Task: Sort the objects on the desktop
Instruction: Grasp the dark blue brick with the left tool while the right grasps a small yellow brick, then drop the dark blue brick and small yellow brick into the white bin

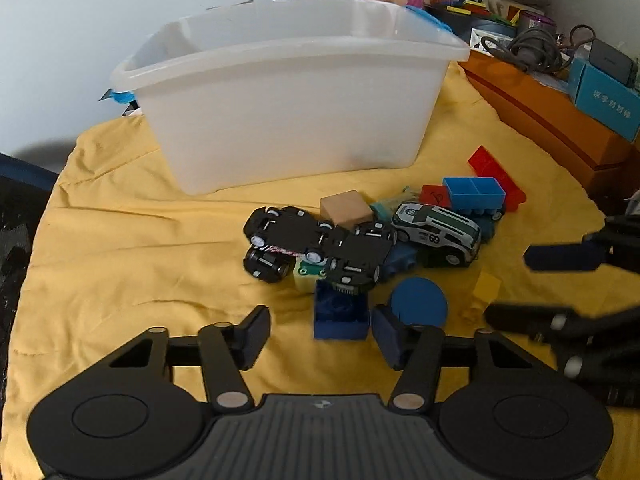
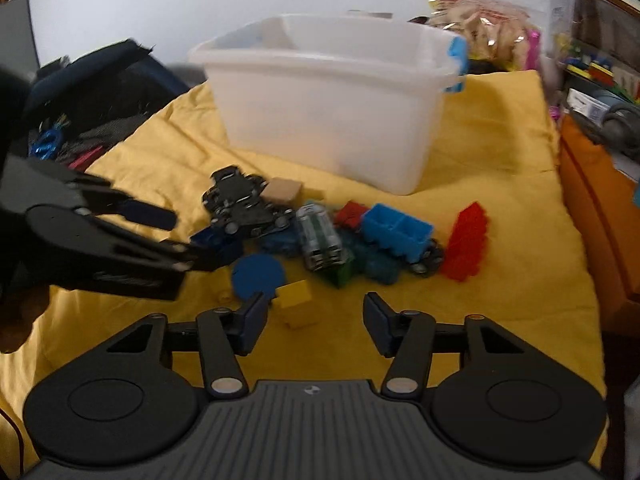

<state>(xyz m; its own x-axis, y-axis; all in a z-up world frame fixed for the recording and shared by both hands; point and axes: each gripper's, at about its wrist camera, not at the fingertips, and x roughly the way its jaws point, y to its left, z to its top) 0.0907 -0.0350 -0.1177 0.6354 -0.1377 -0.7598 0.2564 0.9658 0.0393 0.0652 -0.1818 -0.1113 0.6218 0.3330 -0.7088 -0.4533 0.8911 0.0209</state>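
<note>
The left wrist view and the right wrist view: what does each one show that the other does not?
Only the left wrist view shows the coiled grey cable and the light blue carton on the orange box.

Only the right wrist view shows the dark bag past the cloth's left edge.

Both show the white bin, the toy pile, the blue disc, the yellow cloth, and both open, empty grippers: left gripper, right gripper.

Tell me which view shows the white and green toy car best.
The left wrist view: the white and green toy car shows its side, windows and number sharply. In the right wrist view the car is blurred and seen end-on, wedged among blocks.
</note>
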